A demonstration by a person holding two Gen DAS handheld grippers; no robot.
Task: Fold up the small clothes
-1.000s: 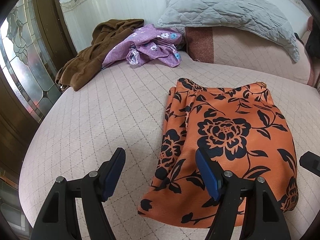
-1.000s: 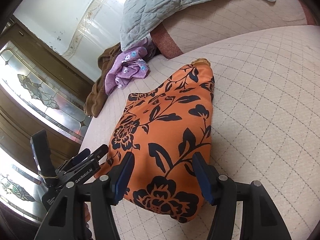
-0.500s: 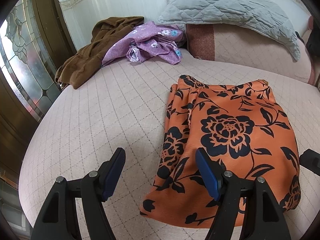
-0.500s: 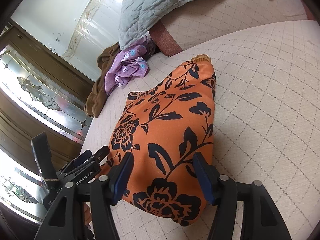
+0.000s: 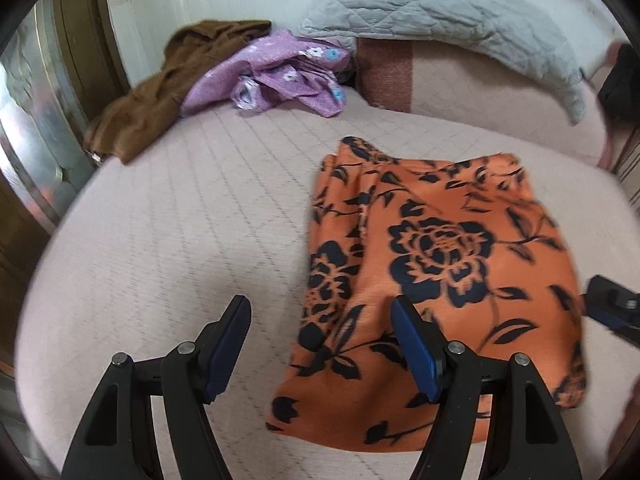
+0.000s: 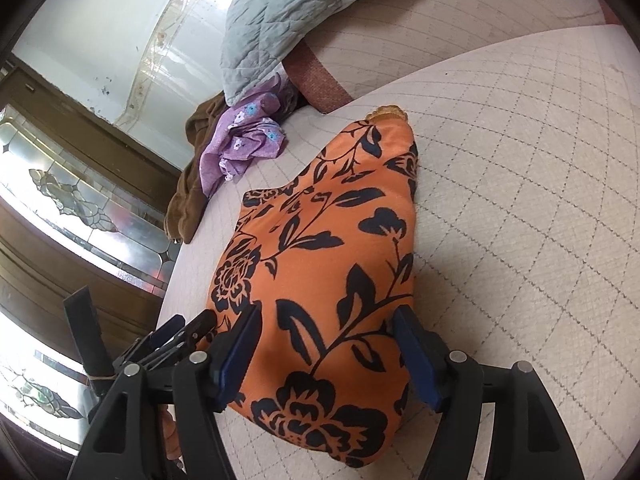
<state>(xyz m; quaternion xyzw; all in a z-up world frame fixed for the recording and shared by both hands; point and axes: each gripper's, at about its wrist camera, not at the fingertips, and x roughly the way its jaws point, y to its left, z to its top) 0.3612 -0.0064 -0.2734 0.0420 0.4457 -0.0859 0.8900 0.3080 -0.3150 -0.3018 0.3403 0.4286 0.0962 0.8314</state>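
Three garments lie on the bed (image 5: 168, 216): an orange cloth (image 5: 436, 264) at centre right, folded flat with black flowers, and a purple (image 5: 280, 68) and a brown one (image 5: 160, 96) heaped upper left. Left tongs (image 5: 320, 344) gape empty as before; right tongs (image 6: 326, 350) have just been opening, straddling the cloth's near end, pads clear.

- A bed (image 5: 180, 240) with a pale pink quilted cover filled most of the room.
- A grey quilted pillow (image 5: 440, 12) lay at its head.
- A white wall (image 6: 100, 24) stood behind.
- A dark wooden door (image 6: 80, 200) held leaded glass panes, daylight shining through.
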